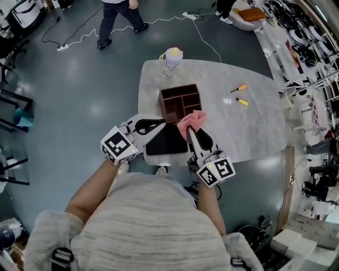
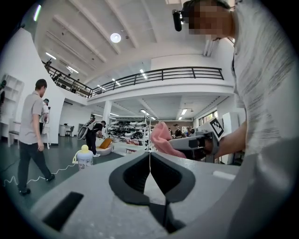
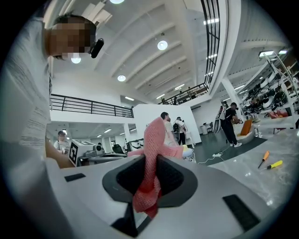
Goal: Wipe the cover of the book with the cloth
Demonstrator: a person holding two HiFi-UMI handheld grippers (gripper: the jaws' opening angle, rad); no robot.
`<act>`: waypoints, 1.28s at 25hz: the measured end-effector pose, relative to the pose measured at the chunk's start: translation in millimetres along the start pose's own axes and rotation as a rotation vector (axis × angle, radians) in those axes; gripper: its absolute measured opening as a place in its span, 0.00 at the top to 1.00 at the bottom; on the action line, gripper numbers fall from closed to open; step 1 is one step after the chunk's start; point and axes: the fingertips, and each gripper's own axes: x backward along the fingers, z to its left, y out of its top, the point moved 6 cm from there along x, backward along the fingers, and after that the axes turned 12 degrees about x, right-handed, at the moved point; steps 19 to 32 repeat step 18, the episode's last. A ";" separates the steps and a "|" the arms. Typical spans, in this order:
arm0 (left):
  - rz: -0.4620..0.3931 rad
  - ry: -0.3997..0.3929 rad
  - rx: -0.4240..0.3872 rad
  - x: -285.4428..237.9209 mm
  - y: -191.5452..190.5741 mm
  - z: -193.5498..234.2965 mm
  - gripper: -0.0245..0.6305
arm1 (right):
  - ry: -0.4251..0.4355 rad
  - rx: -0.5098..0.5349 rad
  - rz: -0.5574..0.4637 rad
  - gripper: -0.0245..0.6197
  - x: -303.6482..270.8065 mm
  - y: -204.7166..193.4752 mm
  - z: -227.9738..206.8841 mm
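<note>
A black book (image 1: pixel 168 142) lies at the near edge of the pale marble table (image 1: pixel 254 127). My left gripper (image 1: pixel 159 125) reaches in from the left to the book's far left corner. Its jaws are shut (image 2: pixel 149 164), with a thin pale edge showing between them. My right gripper (image 1: pixel 189 129) hovers over the book's right side, shut on a pink cloth (image 1: pixel 192 119). In the right gripper view the cloth (image 3: pixel 153 140) stands up out of the closed jaws (image 3: pixel 150 163) and hangs below them. The left gripper view shows the cloth (image 2: pixel 161 137) ahead to the right.
A brown wooden organizer box (image 1: pixel 180 102) stands just beyond the book. A white bottle with a yellow top (image 1: pixel 172 57) sits at the far table edge. Two screwdrivers (image 1: pixel 238 88) lie to the right. A person (image 1: pixel 119 16) walks on the floor beyond, among cables.
</note>
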 end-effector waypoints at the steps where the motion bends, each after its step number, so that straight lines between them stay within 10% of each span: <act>1: 0.001 0.001 0.000 0.3 0.0 0.5 0.94 | -0.001 -0.001 -0.002 0.86 -0.3 0.5 -0.4; 32: 0.006 0.013 -0.002 5.2 1.7 1.5 0.94 | -0.017 -0.023 -0.019 0.86 2.5 5.0 -1.9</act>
